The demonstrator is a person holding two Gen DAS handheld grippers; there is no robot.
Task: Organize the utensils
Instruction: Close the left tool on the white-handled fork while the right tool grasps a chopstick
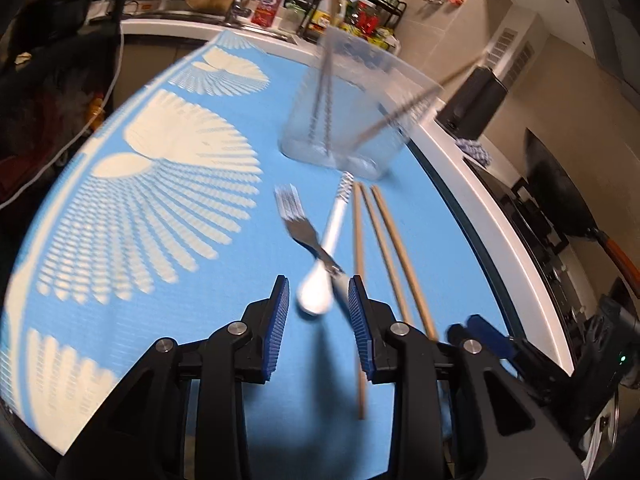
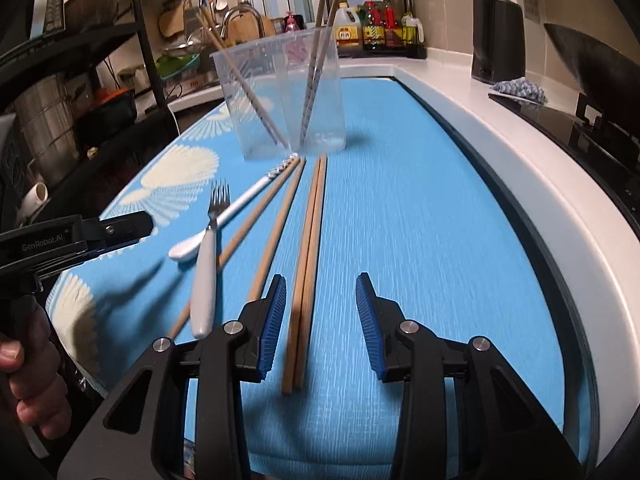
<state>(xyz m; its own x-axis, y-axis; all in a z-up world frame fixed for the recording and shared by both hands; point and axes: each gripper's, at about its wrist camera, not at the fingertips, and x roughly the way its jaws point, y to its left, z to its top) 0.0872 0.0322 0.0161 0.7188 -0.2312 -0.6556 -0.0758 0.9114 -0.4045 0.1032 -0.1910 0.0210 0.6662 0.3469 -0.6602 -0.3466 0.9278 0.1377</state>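
Note:
A clear plastic container stands on the blue mat and holds several chopsticks. In front of it lie a white spoon, a fork with a white handle and several wooden chopsticks. My left gripper is open, its fingers either side of the spoon's bowl, where the fork crosses it. My right gripper is open over a pair of chopsticks, which lies near its left finger.
The blue mat with white shell patterns covers the table. A white counter edge runs along the right, with a dark appliance and a wok. A sink and bottles stand behind. A dark shelf rack stands left.

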